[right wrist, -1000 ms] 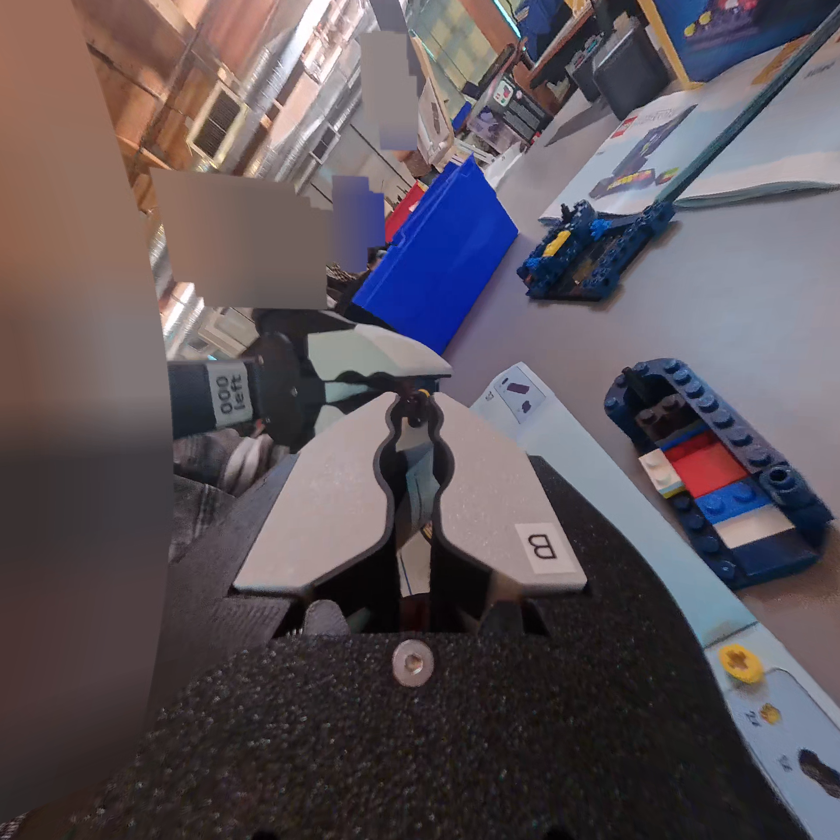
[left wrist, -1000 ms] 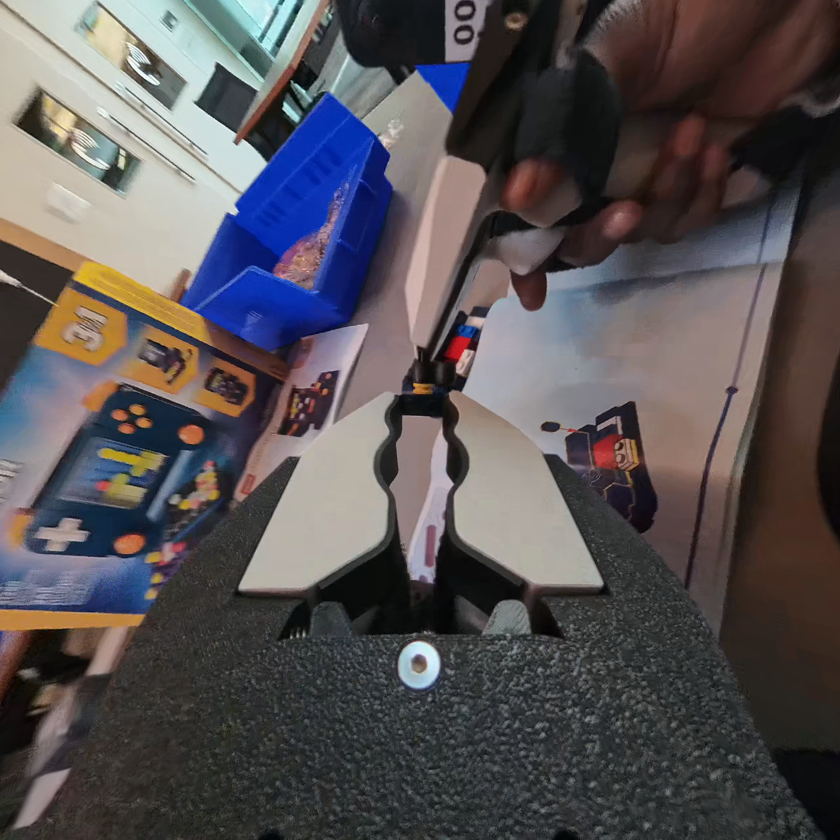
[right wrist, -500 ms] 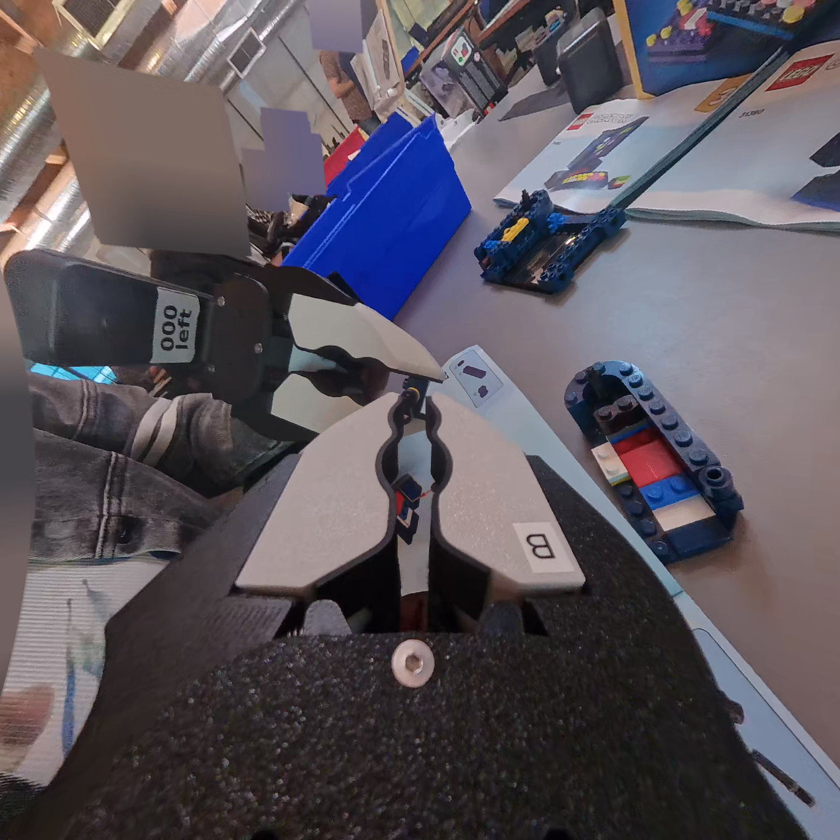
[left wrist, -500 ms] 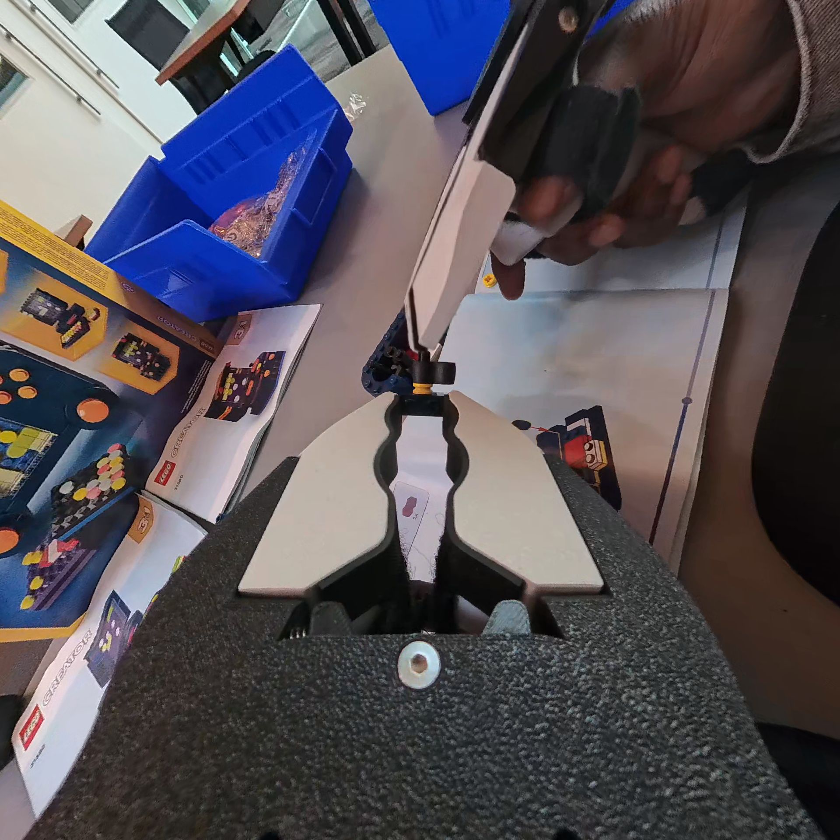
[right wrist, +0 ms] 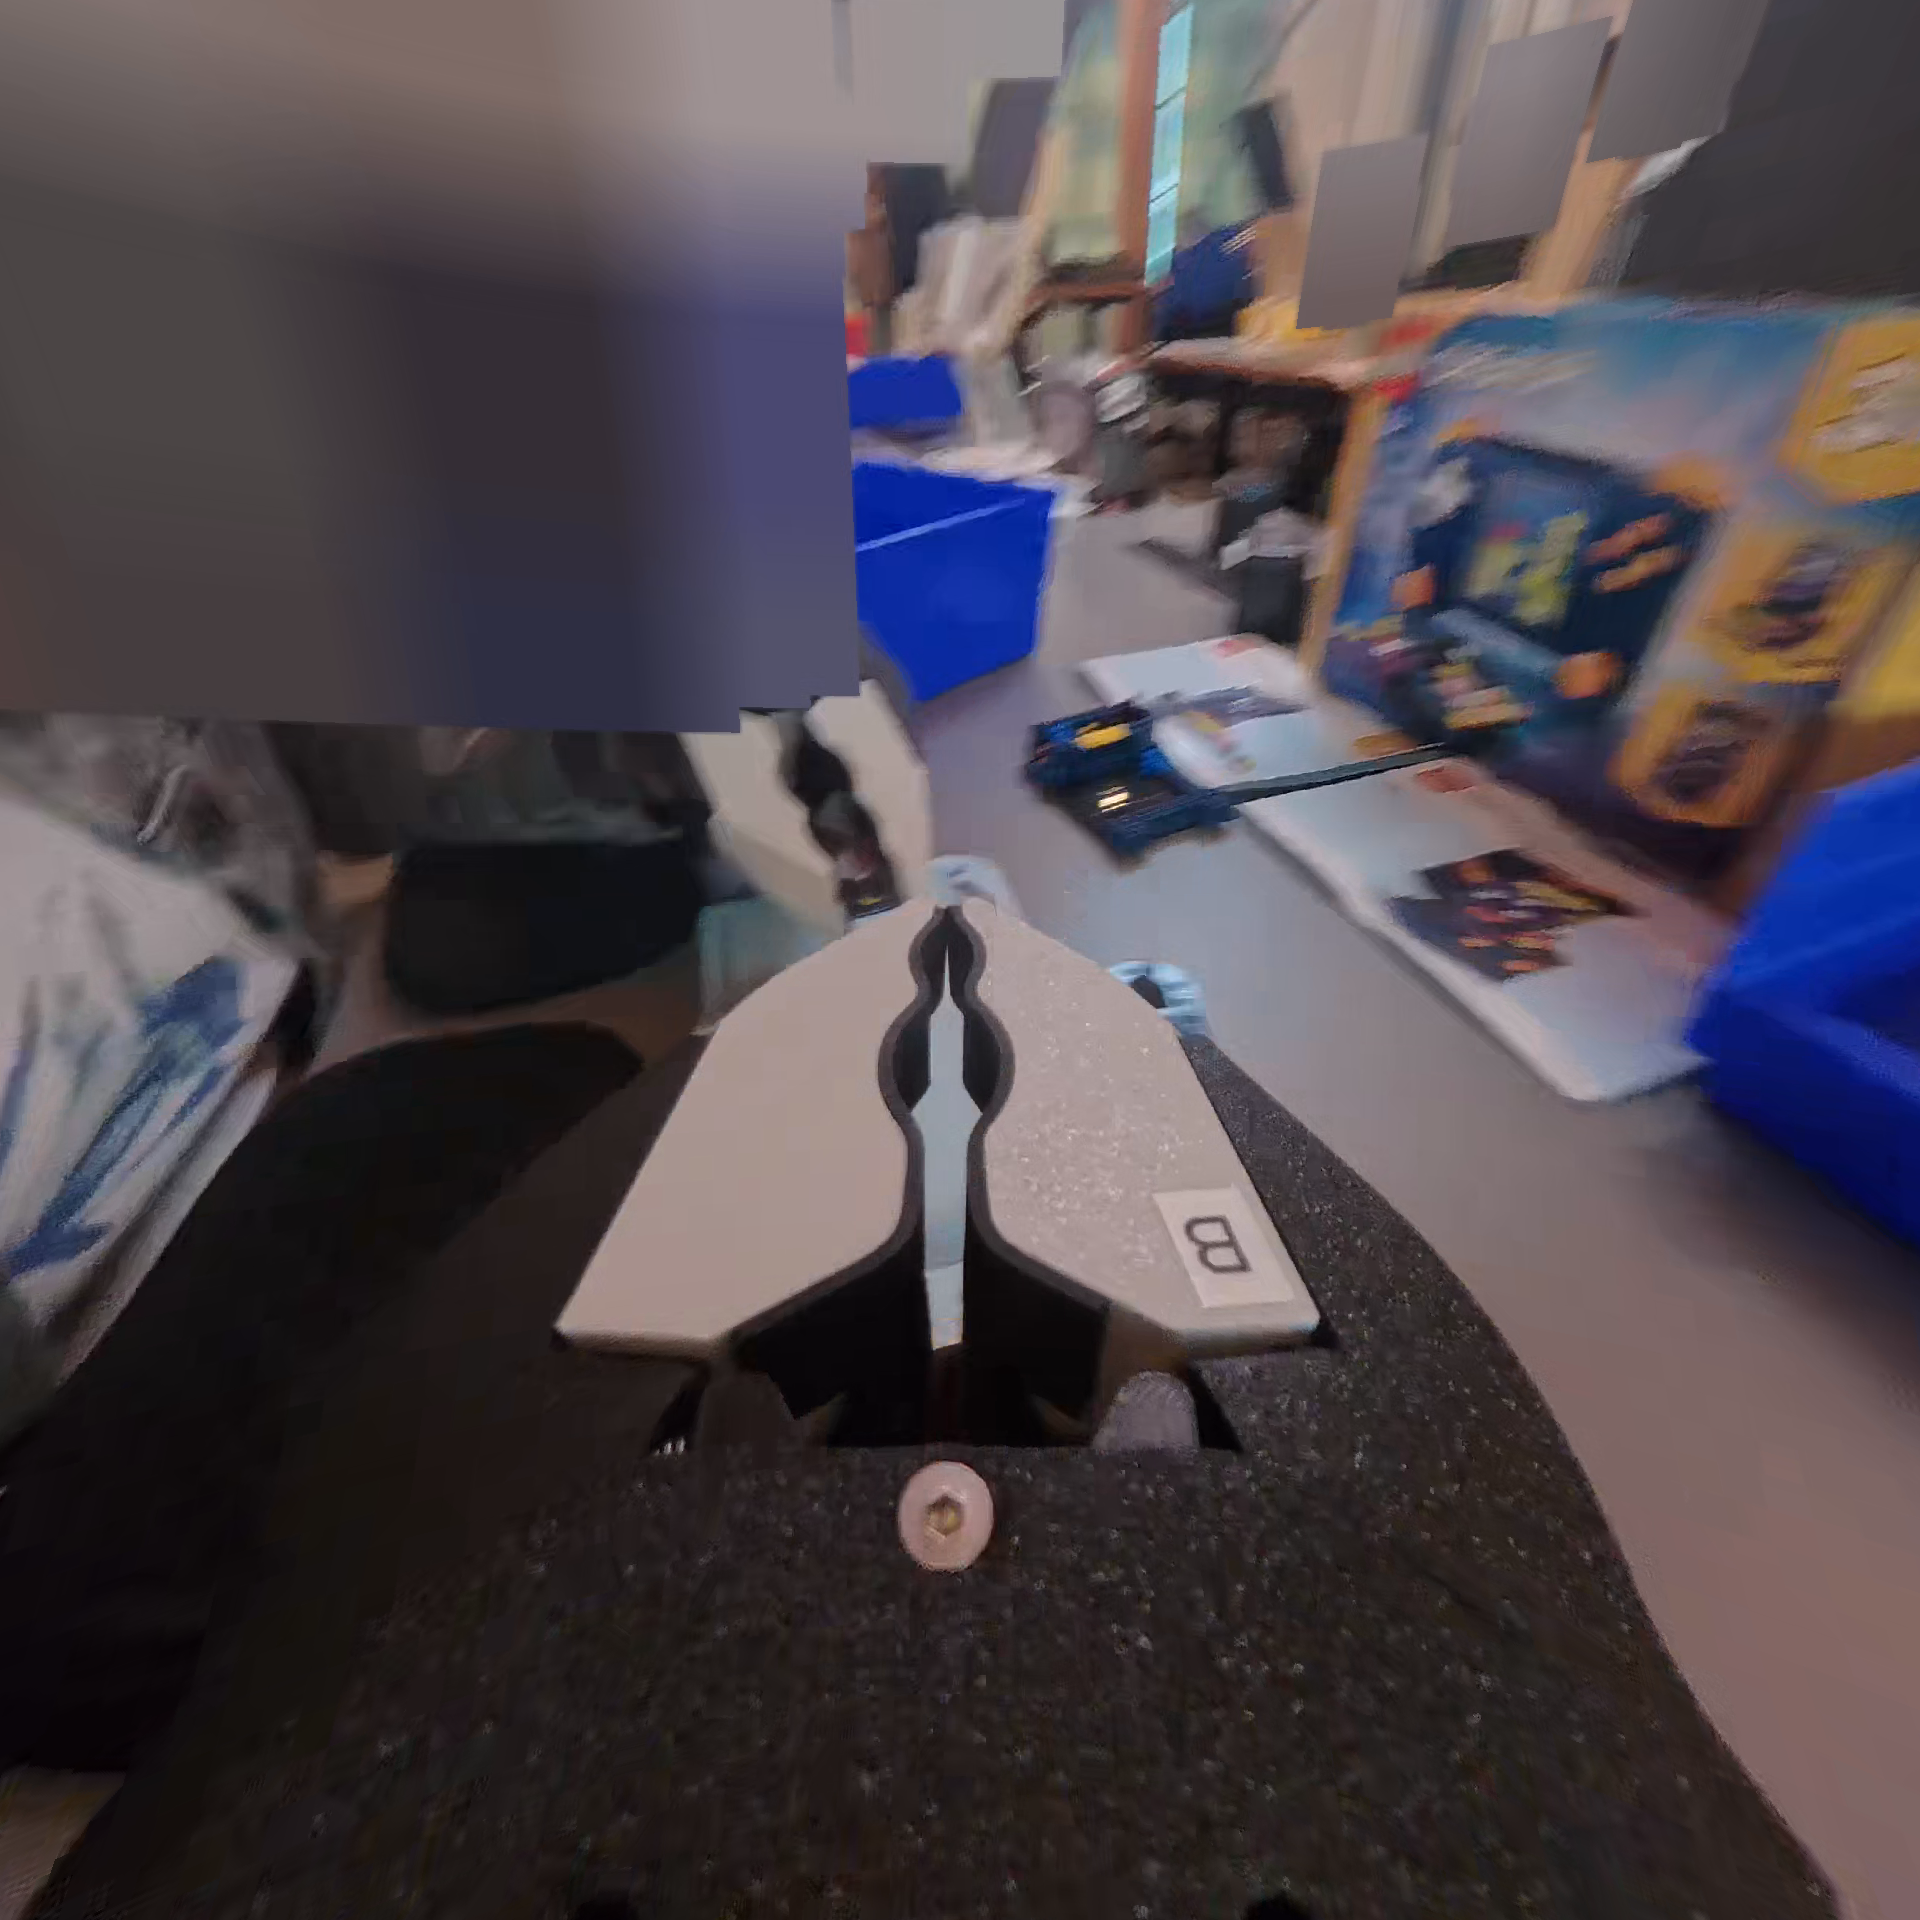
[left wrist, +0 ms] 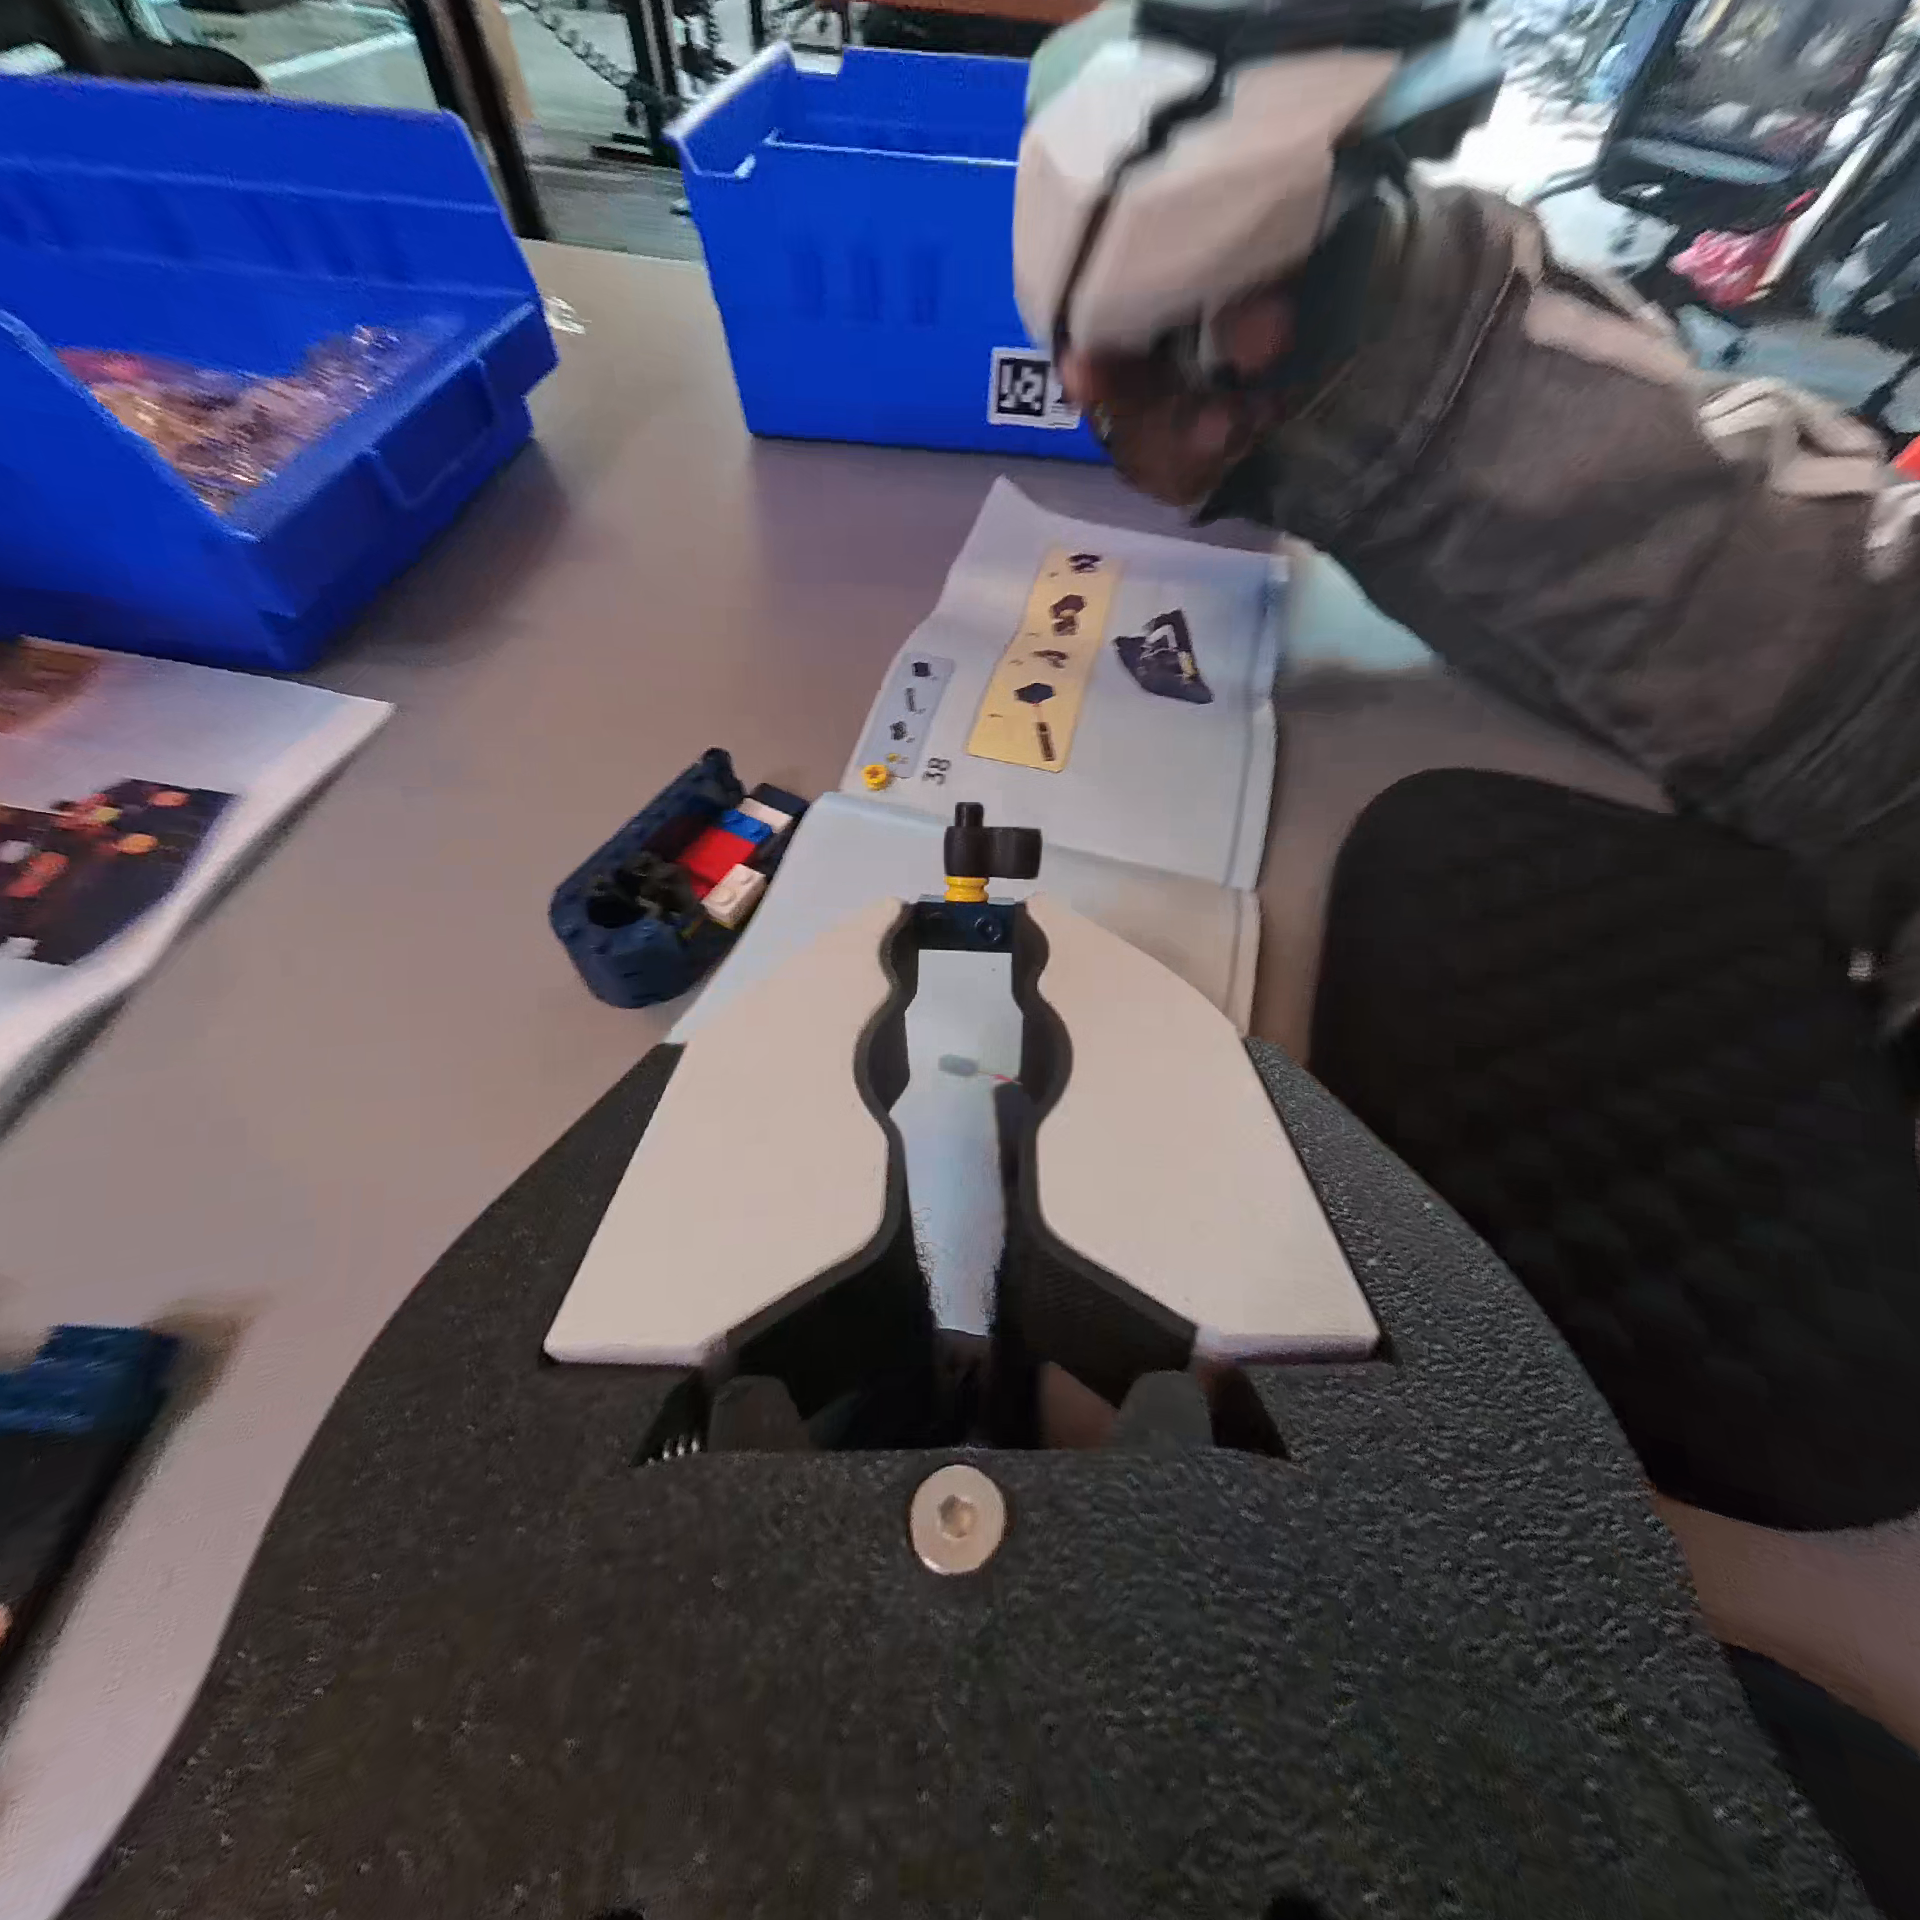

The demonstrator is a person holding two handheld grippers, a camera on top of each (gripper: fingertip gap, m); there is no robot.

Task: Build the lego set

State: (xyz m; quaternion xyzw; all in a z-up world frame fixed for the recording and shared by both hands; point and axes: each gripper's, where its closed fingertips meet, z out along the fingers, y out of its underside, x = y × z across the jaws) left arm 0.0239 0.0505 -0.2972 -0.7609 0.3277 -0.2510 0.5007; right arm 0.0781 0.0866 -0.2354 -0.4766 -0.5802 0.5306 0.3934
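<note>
Left hand-held gripper [left wrist: 964, 925] clamps dark-blue brick assembly [left wrist: 966, 888] at fingertips; right hand-held gripper [right wrist: 948, 914] closed, bare.

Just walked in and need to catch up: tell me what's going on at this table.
A person is working with a handheld gripper in each hand over a grey table strewn with toy bricks. The left gripper has its jaws clamped on a small dark blue brick piece topped with a yellow ring and a black peg, held above an open instruction booklet. The right gripper is shut with nothing between its jaws. A partly built dark blue brick assembly lies beside the booklet, with blue bins behind.
</note>
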